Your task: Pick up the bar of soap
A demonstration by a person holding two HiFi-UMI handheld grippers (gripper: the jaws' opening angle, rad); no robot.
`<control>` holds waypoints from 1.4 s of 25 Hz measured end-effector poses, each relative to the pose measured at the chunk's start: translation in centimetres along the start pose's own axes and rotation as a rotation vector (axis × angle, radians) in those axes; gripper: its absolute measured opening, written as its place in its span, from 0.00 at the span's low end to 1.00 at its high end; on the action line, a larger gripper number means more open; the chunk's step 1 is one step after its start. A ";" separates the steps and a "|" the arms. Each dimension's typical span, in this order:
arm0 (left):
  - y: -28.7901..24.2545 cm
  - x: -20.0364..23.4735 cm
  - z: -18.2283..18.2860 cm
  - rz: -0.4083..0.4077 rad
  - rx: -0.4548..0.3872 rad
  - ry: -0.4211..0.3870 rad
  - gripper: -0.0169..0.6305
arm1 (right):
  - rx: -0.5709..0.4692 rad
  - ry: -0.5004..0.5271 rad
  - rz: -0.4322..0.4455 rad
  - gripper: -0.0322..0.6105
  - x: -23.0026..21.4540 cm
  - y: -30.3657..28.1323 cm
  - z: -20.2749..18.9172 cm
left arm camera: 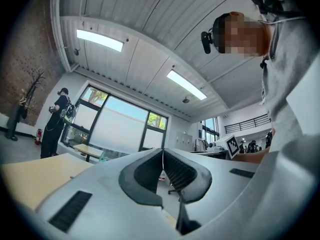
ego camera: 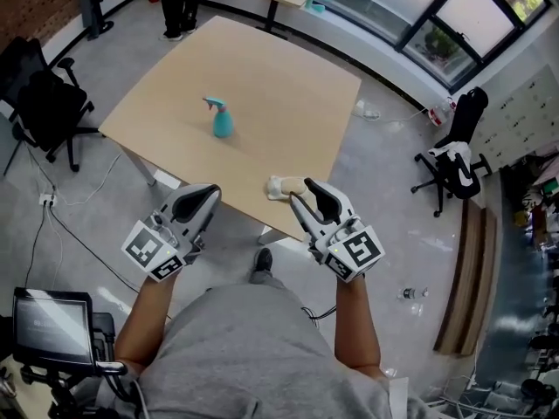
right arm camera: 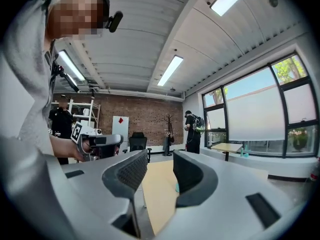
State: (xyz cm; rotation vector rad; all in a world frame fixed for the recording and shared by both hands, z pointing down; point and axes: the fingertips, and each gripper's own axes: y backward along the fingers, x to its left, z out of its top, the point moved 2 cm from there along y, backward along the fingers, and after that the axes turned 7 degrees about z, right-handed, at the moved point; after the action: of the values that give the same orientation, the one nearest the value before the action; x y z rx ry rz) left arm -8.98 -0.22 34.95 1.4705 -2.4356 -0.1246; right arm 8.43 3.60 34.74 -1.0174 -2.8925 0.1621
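Cream bar of soap (ego camera: 284,187) at wooden table (ego camera: 262,85) edge, just beside released right claw (ego camera: 303,191); left claw (ego camera: 210,195) clenched, empty.

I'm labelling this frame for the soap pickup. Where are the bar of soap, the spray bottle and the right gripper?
bar of soap (ego camera: 281,187), head view, middle of its pale top.
spray bottle (ego camera: 223,126), head view, its teal body.
right gripper (ego camera: 300,190), head view, midway between its fingertips.

Bright daylight, ceiling strips (left arm camera: 100,40) lit; fisheye edges dark.
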 end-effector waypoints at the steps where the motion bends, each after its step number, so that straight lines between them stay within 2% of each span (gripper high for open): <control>1: -1.0 0.2 -0.6 0.008 0.011 -0.001 0.04 | 0.000 -0.007 0.009 0.27 -1.2 -0.1 -0.4; 10: -11.7 0.7 -4.9 0.051 0.099 -0.007 0.04 | 0.015 -0.058 0.120 0.30 -12.7 -0.7 -3.0; 15: -16.0 -0.2 -7.5 0.074 0.158 0.004 0.04 | 0.086 -0.056 0.207 0.33 -16.7 -1.1 -5.2; 19: -17.5 -0.8 -11.4 0.040 0.265 0.047 0.04 | 0.229 -0.019 0.284 0.38 -17.3 -2.0 -9.2; 23: -19.8 -1.0 -16.4 -0.006 0.387 0.032 0.04 | 0.414 0.035 0.353 0.40 -18.0 -2.0 -14.6; 24: -20.4 -0.9 -17.8 -0.026 0.428 0.021 0.07 | 0.466 0.057 0.371 0.40 -18.1 -2.2 -15.9; 26: -21.5 -0.9 -20.9 -0.085 0.529 -0.023 0.20 | 0.561 0.095 0.410 0.41 -18.2 -2.5 -18.7; 29: -22.1 -1.1 -24.6 -0.183 0.666 -0.130 0.28 | 0.677 0.133 0.454 0.41 -18.3 -3.6 -22.2; 31: -22.3 -1.3 -26.4 -0.226 0.719 -0.171 0.32 | 0.750 0.154 0.477 0.41 -18.4 -4.4 -24.6; 35: -21.9 -1.2 -29.6 -0.256 0.792 -0.178 0.39 | 0.894 0.174 0.532 0.43 -18.6 -5.5 -29.3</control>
State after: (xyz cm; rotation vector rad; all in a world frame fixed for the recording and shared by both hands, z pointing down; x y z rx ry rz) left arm 18.81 -7.33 58.05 2.1546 -2.5486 0.7720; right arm 22.49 -10.10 63.84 -1.4097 -1.9302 1.1752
